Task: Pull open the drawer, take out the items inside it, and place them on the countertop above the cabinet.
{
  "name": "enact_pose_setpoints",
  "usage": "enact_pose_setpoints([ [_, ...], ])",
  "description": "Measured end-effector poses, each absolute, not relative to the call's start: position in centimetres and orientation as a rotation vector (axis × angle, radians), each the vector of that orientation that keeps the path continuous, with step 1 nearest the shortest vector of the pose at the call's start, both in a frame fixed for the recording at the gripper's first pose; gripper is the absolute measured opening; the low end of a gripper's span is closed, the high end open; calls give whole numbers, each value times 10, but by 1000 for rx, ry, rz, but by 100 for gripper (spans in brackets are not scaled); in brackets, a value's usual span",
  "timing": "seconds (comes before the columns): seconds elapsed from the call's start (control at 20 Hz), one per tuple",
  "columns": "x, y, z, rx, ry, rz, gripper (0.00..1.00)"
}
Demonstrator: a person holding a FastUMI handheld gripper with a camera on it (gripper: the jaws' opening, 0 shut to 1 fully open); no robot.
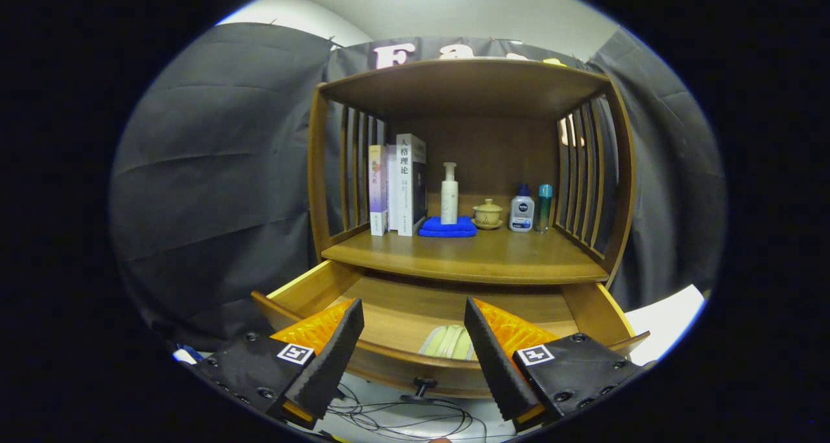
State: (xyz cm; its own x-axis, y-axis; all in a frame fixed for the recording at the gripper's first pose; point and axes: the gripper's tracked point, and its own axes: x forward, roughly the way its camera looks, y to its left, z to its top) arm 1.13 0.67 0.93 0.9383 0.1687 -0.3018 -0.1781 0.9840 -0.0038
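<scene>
Gripper: the gripper [412, 314] was spread wide, fingers well apart and gripping nothing, hovering just above the front of the drawer.
Drawer: the drawer [305, 288] was already pulled out from under the countertop, with its little dark knob [425, 386] sticking out on the front, between and below the fingers.
Inside the drawer: a pale greenish ribbed item [449, 342] sat near the front wall, between the two fingers, partly hidden by the drawer front. Couldn't tell what it was, honestly.
Countertop: the wooden countertop [467, 261] right above the drawer had plenty of bare space toward the front.
Stuff at the back of the countertop: a few upright books [397, 185] on the left, then a folded blue cloth [447, 227] with a white pump bottle [449, 194] standing on it, a small lidded ceramic cup [487, 214], a white bottle with a blue cap [522, 209], and a slim teal bottle [545, 206] just beside it.
Below: a tangle of thin cables [402, 417] lay on the floor under the drawer.
</scene>
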Motion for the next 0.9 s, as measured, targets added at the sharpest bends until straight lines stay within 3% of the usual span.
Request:
enact_pose_setpoints([
  [0.35, 54, -5, -4, -9, 459, 168, 97],
  [0.9, 78, -21, -91, -30, 790, 124, 97],
])
